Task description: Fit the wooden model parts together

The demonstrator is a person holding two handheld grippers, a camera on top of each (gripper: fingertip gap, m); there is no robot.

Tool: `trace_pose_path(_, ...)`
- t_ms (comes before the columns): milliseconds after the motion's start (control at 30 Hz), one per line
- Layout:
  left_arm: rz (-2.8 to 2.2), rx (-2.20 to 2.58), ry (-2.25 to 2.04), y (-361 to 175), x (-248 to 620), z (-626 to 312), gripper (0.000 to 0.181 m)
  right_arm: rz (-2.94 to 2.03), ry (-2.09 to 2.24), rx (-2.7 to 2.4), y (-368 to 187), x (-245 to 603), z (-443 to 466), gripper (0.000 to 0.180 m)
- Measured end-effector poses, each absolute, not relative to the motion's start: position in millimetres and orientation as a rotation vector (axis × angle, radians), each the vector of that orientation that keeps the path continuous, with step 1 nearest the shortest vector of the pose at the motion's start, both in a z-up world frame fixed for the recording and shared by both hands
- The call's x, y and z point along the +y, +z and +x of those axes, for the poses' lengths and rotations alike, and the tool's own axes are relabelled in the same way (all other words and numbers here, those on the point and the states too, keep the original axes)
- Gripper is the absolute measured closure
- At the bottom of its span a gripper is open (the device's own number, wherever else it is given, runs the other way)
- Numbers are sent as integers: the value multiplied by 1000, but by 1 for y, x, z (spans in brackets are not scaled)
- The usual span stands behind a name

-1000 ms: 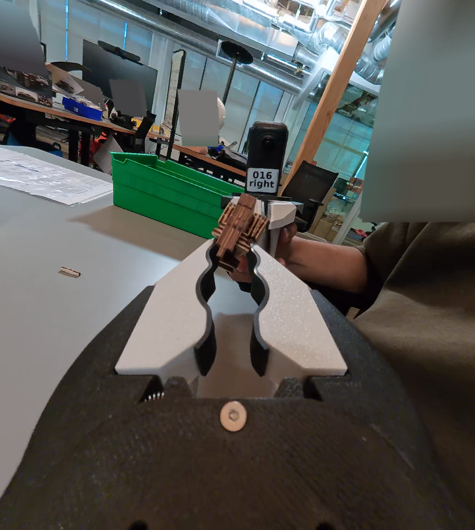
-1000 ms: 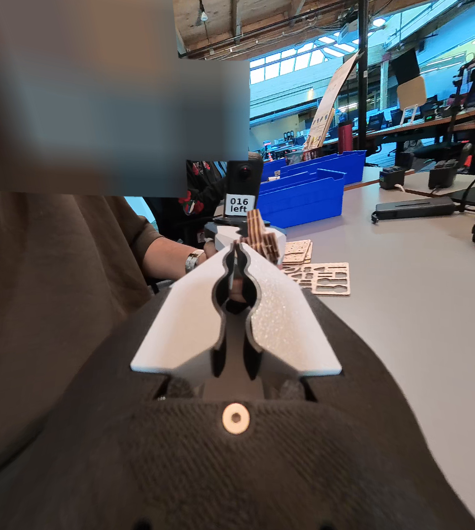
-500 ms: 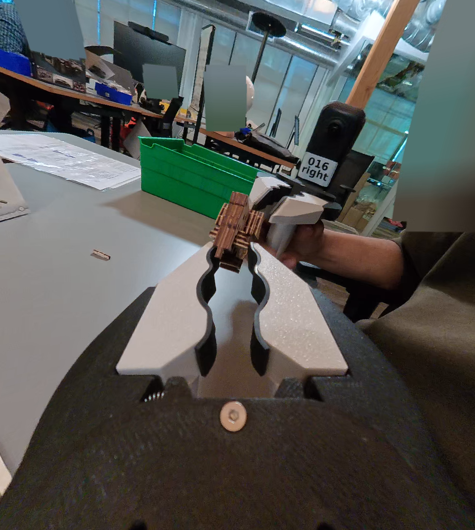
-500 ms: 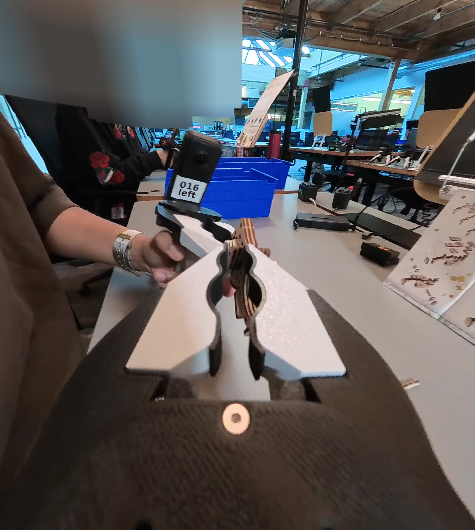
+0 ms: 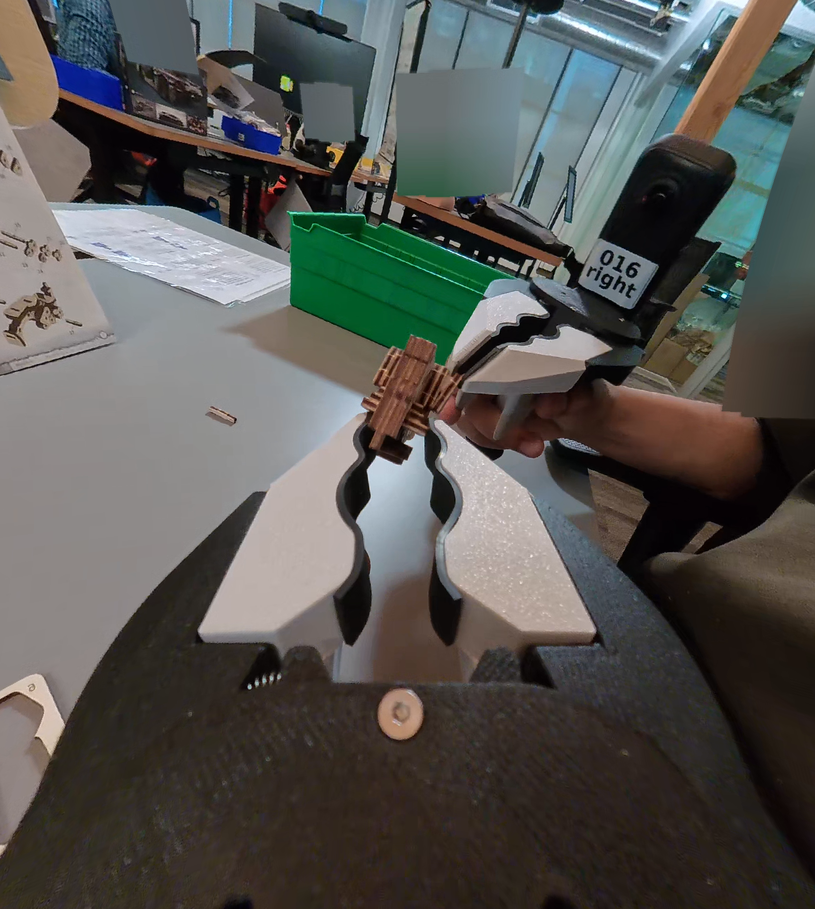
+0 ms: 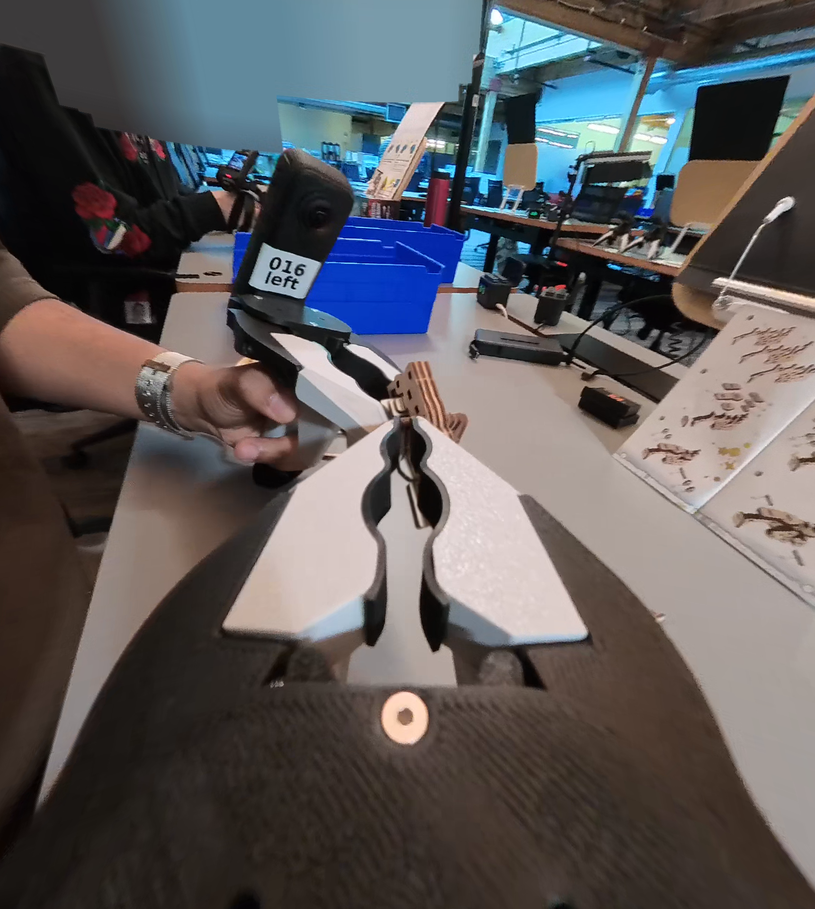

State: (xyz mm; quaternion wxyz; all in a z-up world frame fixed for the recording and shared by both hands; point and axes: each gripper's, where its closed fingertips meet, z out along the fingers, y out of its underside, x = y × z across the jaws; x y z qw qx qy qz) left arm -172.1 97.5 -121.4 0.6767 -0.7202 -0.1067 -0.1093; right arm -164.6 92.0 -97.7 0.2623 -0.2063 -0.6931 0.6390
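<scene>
Wooden model (image 5: pixel 403 396) sits clamped at my left gripper (image 5: pixel 395 433) tips, at 12 o'clock, clear above the table (image 5: pixel 100 467). My right gripper (image 6: pixel 408 428), fingers pinched nearly together on its side, meets it from 2 o'clock. Risk as I judge it: both grips are shallow, so skewed pushing could twist the layered piece loose.

right hand-held gripper (image 6: pixel 404 427) pinching wooden model (image 6: pixel 420 393), left hand-held gripper (image 6: pixel 385 393) alongside

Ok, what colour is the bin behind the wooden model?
Green bin; the left wrist view shows it best, beyond the wooden model.
</scene>
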Motion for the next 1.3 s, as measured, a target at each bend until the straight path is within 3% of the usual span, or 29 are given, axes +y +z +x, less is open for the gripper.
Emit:
trace_pose_path(33,-1619,-237,-250,-121,98,-171,164,-560,1748,-1885,-98,92,-164,179)
trace_pose_path(367,-1607,-148,-307,-117,100,-154,164,-568,2071,-1990,-91,95,-145,179)
trace_pose_path(567,-1630,-333,-459,-131,100,-171,164,-443,1554,-1841,-103,105,-168,178)
trace_pose_path(800,-1586,-586,-545,-141,103,-190,164,-338,1067,-1770,-113,104,-183,152)
trace_pose_path(867,-1584,-585,-628,-141,106,-182,164,-266,960,-1760,-115,103,-183,155)
trace_pose_path(1300,-1709,-533,-778,-159,104,-167,164,-149,976,-1920,-140,96,-170,154)
